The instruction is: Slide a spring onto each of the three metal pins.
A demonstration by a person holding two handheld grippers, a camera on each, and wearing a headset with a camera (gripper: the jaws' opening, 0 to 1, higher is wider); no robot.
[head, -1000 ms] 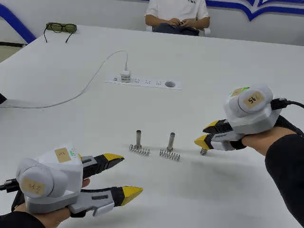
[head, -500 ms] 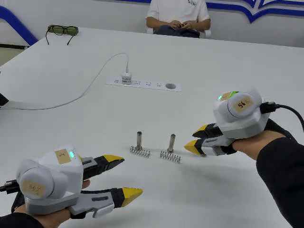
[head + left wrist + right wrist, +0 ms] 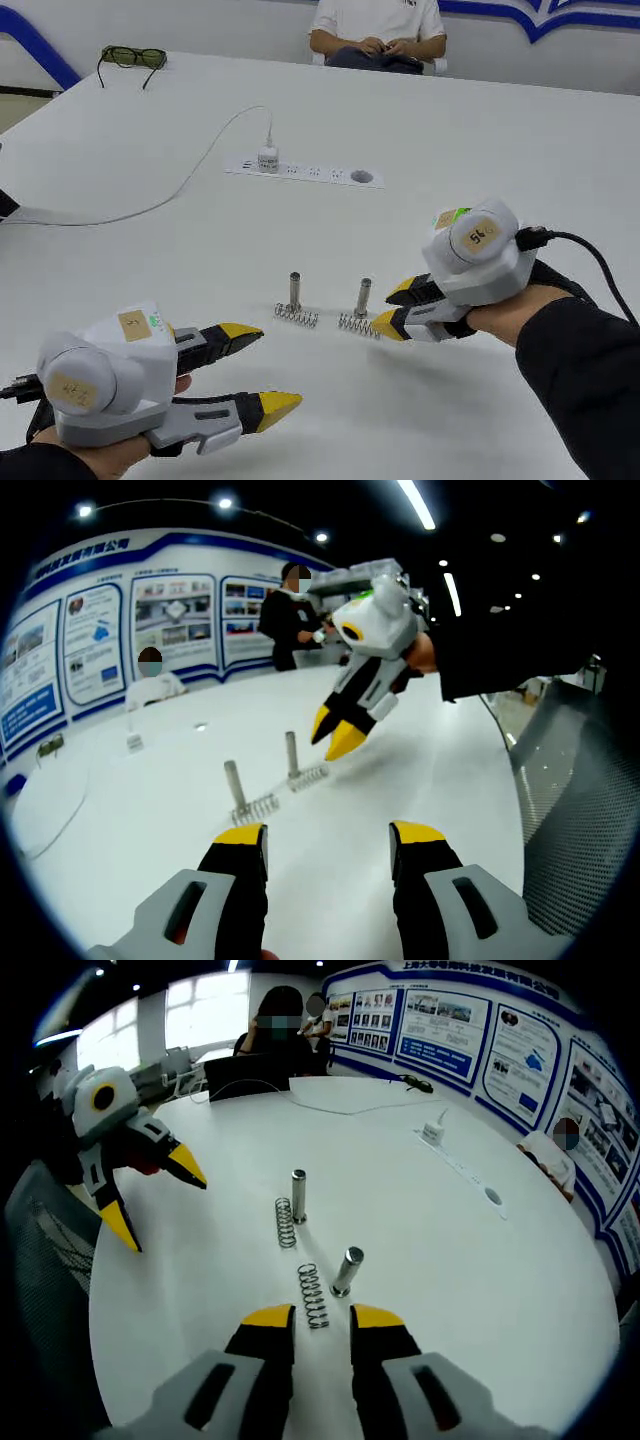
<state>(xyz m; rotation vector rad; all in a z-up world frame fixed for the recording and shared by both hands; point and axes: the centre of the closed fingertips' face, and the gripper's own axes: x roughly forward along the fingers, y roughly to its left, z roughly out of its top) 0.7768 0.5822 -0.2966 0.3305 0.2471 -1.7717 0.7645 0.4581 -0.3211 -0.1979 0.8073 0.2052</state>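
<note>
1. Right tool (image 3: 392, 308): jaws a narrow gap apart, holding nothing; the near spring (image 3: 313, 1295) lies flat on the tabletop (image 3: 470, 120) just ahead of its tips, beside the upright near pin (image 3: 346, 1271).
2. Further ahead of that tool stands the far pin (image 3: 298, 1194), also bare; the far spring (image 3: 284, 1222) lies at its foot.
3. Left tool (image 3: 268, 367): jaws wide apart, empty, well short of both pins (idle, by the look of it).
4. Progress, as I judge it: these two pins are not yet fitted; whether the remaining one is done I cannot tell.
</note>
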